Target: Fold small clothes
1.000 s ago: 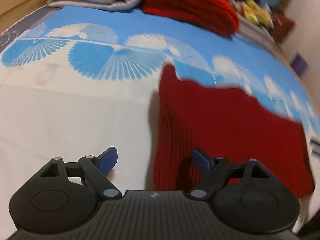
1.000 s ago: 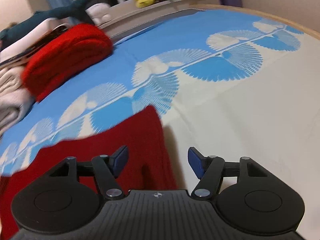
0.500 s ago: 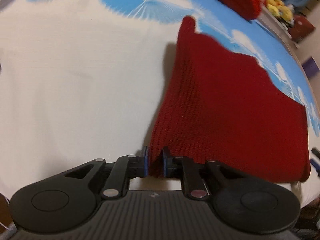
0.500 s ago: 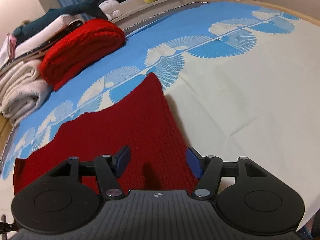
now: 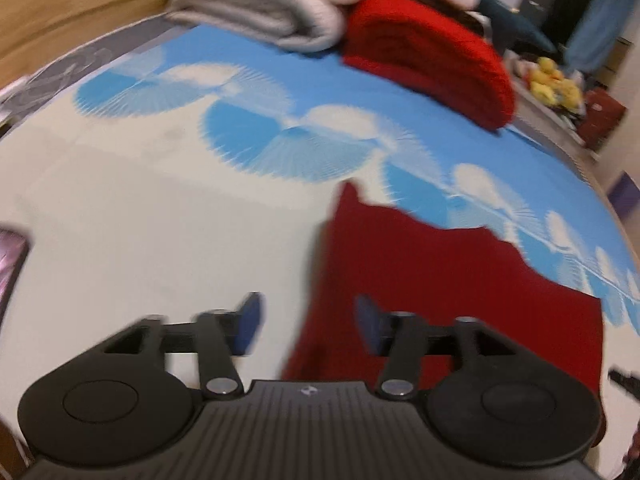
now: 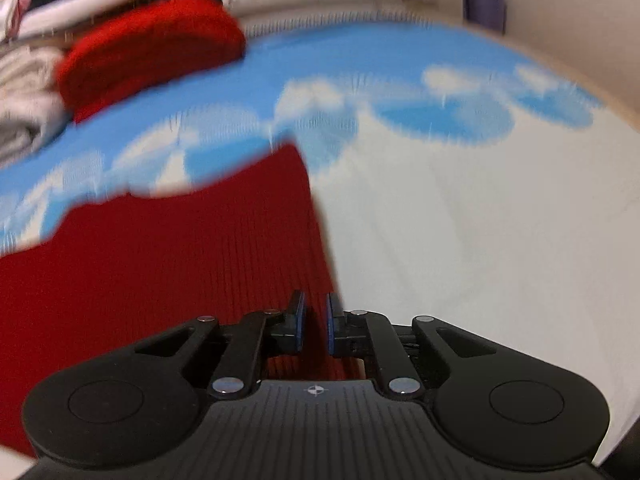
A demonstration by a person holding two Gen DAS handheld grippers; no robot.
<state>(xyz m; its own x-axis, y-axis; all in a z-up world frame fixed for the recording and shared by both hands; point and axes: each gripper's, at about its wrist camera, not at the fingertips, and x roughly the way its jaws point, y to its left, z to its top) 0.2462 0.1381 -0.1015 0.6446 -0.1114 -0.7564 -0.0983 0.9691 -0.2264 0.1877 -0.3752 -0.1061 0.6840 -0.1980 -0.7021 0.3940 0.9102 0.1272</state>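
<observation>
Left wrist view: left gripper (image 5: 306, 326) over near left edge of red knit garment (image 5: 460, 280), jaws apart and just been opening, nothing pinched; edge of cloth lying below gap.
Right wrist view: right gripper (image 6: 316, 326) jaws just closed, clamped on near right edge of red knit garment (image 6: 168, 260).
Garment place: flat on bedsheet (image 5: 140, 220), far corner pointing up toward blue band.
Open room: bare cream sheet left of garment in left view, right of it in right view (image 6: 480, 240).
Far edge: folded red knit (image 5: 428, 64), grey folded pile (image 5: 272, 8).
Only left view: dark screen (image 5: 10, 260) at left border.
Only right view: purple bin (image 6: 484, 8).
Texture: ribbed knit; fan-print sheet; frames blurred.
</observation>
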